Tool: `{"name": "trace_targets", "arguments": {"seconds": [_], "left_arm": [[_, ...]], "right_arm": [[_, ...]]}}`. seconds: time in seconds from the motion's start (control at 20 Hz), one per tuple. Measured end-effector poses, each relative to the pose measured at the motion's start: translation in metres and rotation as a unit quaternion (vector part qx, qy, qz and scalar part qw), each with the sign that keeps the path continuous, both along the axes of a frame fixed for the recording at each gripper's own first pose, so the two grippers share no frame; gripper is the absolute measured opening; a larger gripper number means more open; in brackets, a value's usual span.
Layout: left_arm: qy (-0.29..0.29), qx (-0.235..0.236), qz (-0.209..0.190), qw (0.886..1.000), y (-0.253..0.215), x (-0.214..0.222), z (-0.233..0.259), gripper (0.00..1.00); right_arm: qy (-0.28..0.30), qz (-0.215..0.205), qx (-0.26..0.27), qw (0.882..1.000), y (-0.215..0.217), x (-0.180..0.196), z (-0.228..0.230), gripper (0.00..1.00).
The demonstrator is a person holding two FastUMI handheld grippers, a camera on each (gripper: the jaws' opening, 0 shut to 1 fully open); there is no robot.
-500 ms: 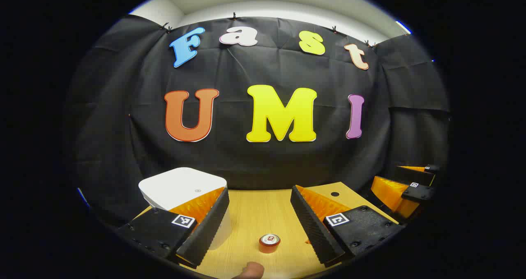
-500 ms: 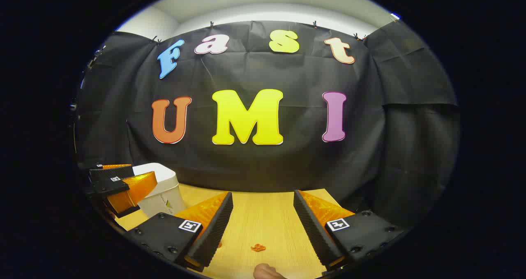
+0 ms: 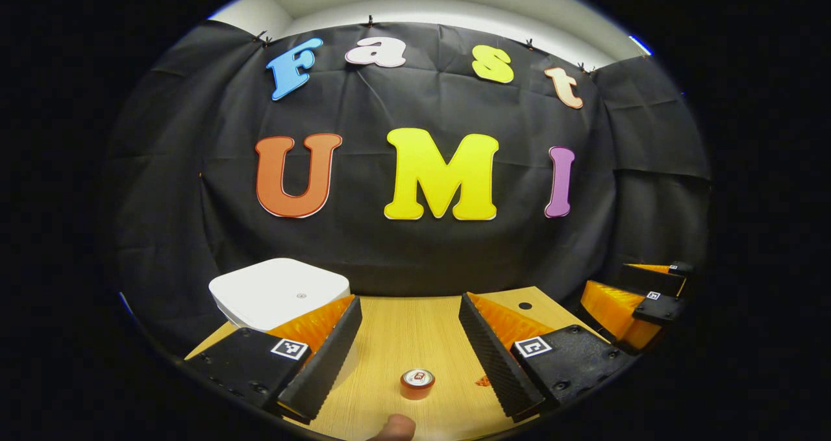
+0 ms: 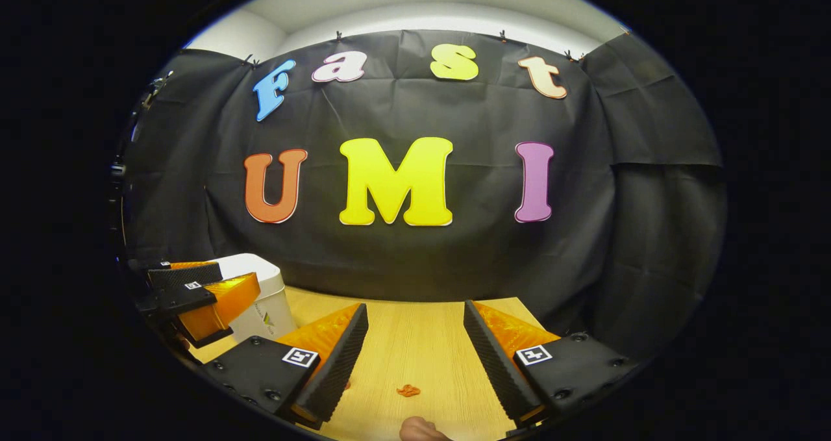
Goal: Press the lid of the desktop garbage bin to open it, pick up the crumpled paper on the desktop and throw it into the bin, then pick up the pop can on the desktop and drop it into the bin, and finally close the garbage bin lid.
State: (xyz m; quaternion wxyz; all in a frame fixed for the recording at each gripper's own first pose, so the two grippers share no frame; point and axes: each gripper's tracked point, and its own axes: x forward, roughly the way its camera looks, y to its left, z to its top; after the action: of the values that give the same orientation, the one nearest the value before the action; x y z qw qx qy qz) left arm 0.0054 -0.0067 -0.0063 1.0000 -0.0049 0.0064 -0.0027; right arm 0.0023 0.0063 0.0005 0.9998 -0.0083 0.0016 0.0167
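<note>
Both your grippers hang spread apart with nothing between the fingers: the left gripper (image 3: 406,356) above the bench (image 3: 389,337), the right gripper (image 4: 415,356) likewise over bare wood.

The garbage bin (image 3: 279,291) sits toward the bench's far left corner, its white lid down and flat. The lid looks like smooth hard plastic, so I'd judge a finger could skid on it; press straight down on the flat top rather than near a rounded edge. The bin seems light and might shift or tip if you push sideways.

The pop can (image 3: 417,382) stands upright near the front edge of the bench, in the left gripper view right between that gripper's fingers but lower down. Expect it to be light, thin-walled and slick; I'd take it across the round body, about mid-height, with a gentle squeeze so it neither dents nor slides out.

I can't make out the crumpled paper. A small orange scrap (image 4: 408,390) lies near the front edge in the right gripper view.
</note>
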Motion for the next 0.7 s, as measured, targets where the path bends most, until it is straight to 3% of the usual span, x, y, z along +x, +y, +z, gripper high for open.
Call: {"name": "trace_targets", "arguments": {"seconds": [0.7], "left_arm": [[-0.009, 0.006, 0.009, 1.000, 0.009, -0.018, 0.000, 0.99]], "right_arm": [[0.000, 0.032, -0.009, 0.999, 0.027, -0.013, 0.000, 0.94]]}}
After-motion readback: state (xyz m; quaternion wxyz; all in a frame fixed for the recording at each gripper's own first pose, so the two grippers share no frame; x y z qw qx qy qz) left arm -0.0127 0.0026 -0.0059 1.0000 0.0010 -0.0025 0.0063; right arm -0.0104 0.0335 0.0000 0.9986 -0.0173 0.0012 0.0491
